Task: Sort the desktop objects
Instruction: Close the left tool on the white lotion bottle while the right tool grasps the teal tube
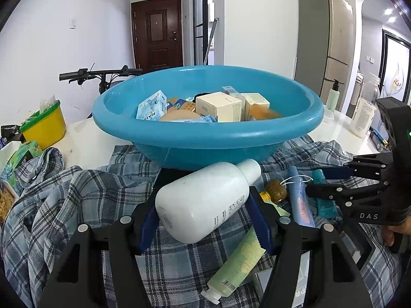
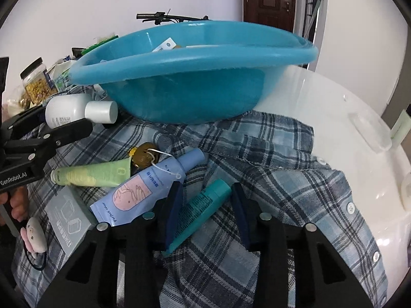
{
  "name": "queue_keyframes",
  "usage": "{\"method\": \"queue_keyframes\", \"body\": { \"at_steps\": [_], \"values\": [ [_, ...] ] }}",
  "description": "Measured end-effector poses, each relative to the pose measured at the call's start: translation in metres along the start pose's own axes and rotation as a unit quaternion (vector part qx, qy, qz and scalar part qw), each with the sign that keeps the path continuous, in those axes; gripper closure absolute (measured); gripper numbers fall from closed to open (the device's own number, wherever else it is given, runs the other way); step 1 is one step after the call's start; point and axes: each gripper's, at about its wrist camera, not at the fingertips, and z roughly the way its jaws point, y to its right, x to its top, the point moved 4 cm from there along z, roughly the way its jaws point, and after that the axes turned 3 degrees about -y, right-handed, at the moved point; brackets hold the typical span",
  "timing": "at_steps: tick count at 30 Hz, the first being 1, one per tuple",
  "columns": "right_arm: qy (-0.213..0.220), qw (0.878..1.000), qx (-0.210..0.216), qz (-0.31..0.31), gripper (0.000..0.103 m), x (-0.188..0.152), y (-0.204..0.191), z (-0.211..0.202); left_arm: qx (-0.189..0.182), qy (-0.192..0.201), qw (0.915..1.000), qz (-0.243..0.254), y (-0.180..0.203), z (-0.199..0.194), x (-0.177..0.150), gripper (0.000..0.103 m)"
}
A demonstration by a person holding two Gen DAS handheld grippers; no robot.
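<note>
Left wrist view, from left to right: a yellow tub stands on the white worktop; a plaid shirt is spread in front of a blue basin that holds several small boxes. The left tongs are clamped on a white bottle, which is tilted with its cap toward the basin and held above the shirt. Below it lies a pale green tube; to its right lie a brown round object with a string and a lilac tube. Right wrist view: the lilac tube lies beside the teal tube, which rests on the shirt between the blue pads of the right tongs. These tongs stand apart, straddling the teal tube; contact with either pad cannot be determined.
</note>
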Motion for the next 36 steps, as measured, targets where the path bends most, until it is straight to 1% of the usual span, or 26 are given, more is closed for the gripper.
{"method": "queue_keyframes", "body": {
  "at_steps": [1, 3, 6, 12, 15, 19, 24, 28, 29, 31, 35, 36],
  "values": [
    [0.009, 1.000, -0.008, -0.004, 0.070, 0.000, -0.002, -0.003, 0.000, 0.002, 1.0000, 0.000, 0.000, -0.001, 0.000, 0.037],
    [0.030, 0.999, -0.029, -0.012, 0.076, 0.000, -0.005, -0.013, 0.002, 0.004, 1.0000, 0.000, 0.000, -0.002, 0.000, 0.037],
    [0.056, 0.998, -0.040, -0.013, 0.081, -0.002, -0.007, -0.024, 0.004, 0.007, 1.0000, 0.002, 0.001, -0.003, 0.001, 0.037],
    [0.101, 0.994, -0.039, 0.000, 0.086, -0.003, -0.003, -0.043, 0.007, 0.010, 0.9999, -0.006, -0.002, -0.004, 0.001, 0.037],
    [0.121, 0.992, -0.038, 0.004, 0.086, -0.001, -0.002, -0.050, 0.010, 0.014, 0.9998, -0.004, -0.002, -0.005, 0.002, 0.037],
    [0.130, 0.991, -0.042, 0.009, 0.086, 0.000, -0.001, -0.053, 0.018, 0.022, 0.9996, 0.003, -0.001, -0.010, 0.003, 0.037],
    [0.134, 0.990, -0.048, 0.007, 0.086, 0.000, -0.003, -0.053, 0.013, 0.045, 0.9989, -0.005, -0.005, -0.024, 0.005, 0.038],
    [0.135, 0.990, -0.049, 0.006, 0.086, 0.001, -0.004, -0.053, 0.011, 0.055, 0.9983, -0.015, -0.009, -0.033, 0.005, 0.044],
    [0.135, 0.990, -0.048, 0.005, 0.086, 0.001, -0.004, -0.053, 0.009, 0.055, 0.9983, -0.017, -0.010, -0.034, 0.005, 0.050],
    [0.136, 0.990, -0.048, 0.004, 0.086, 0.000, -0.004, -0.053, 0.008, 0.050, 0.9985, -0.018, -0.011, -0.033, 0.004, 0.058],
    [0.136, 0.990, -0.046, 0.003, 0.086, 0.000, -0.004, -0.053, 0.010, 0.021, 0.9996, -0.018, -0.011, -0.018, -0.001, 0.058],
    [0.135, 0.990, -0.045, 0.002, 0.086, 0.000, -0.004, -0.053, 0.005, 0.015, 0.9998, -0.013, -0.009, -0.014, -0.002, 0.058]
  ]
}}
